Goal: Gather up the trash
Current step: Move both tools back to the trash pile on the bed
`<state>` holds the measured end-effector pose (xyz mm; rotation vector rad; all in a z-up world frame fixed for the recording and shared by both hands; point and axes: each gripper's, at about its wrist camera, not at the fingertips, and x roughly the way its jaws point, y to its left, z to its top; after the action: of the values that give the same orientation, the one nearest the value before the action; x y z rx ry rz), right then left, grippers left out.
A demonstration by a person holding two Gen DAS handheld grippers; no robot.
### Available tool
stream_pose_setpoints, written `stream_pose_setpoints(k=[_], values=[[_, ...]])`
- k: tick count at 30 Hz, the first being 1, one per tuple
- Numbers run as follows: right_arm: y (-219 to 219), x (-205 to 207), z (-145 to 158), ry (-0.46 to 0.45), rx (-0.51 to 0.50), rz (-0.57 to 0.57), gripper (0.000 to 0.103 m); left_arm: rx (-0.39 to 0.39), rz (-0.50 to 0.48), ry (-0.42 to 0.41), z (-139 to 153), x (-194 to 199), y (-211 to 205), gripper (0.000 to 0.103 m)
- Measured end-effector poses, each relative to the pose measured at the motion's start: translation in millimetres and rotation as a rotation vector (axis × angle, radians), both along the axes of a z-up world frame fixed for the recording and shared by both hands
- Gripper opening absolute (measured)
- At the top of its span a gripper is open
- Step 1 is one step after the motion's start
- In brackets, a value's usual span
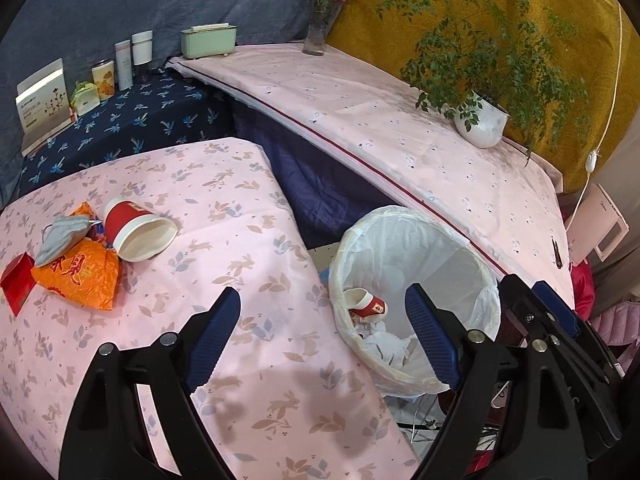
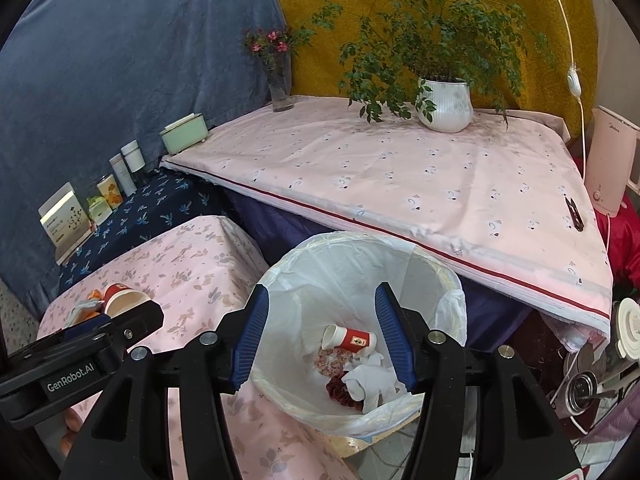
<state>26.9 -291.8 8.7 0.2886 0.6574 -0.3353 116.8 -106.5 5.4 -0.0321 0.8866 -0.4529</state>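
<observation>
Blue-padded right gripper (image 2: 322,336) hangs spread and empty over the white-lined trash bin (image 2: 448,280). "GenRobot.AI" marks the black left gripper (image 1: 324,334), likewise spread, holding nothing. Inside the bin, a red-and-white paper cup (image 2: 350,338) lies atop crumpled tissue (image 2: 374,384); its label is unreadable.

Plants and containers line the back edges.
A potted plant (image 2: 445,109), flower vase (image 2: 280,88), green box (image 2: 185,133) and kettle (image 2: 612,164).

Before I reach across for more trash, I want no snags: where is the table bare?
Bare cloth runs from the tipped paper cup to the table edge by the trash bin. Crowded: the far-left cluster of cup, gray mask, orange wrapper, red packet.
</observation>
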Motion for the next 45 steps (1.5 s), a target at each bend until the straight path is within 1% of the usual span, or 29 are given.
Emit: stream_pose_setpoints(k=[12,23,27,29,31,41,45], values=[[42,15,5,0.007,-0.020,0.082,0.055,-0.010,0.113,-0.003,-3,8,59,0.081],[98,34,4,0.025,-0.039,0.192,0.055,-0.017,0.244,0.001,-8,17,132,0.081],[122,41,3,0.033,-0.048,0.236,0.056,0.003,0.295,-0.010,-11,18,160,0.081],[135,44,2,0.036,-0.052,0.260,0.059,0.016,0.321,-0.013,-14,18,174,0.081],[148,48,1,0.039,-0.060,0.282,0.059,0.023,0.348,-0.010,-16,19,191,0.084],[210,64,-14,0.078,-0.076,0.397,0.059,0.055,0.462,-0.001,-32,20,266,0.084],[235,72,-21,0.097,-0.088,0.442,0.060,0.097,0.497,-0.010,-39,22,292,0.084]])
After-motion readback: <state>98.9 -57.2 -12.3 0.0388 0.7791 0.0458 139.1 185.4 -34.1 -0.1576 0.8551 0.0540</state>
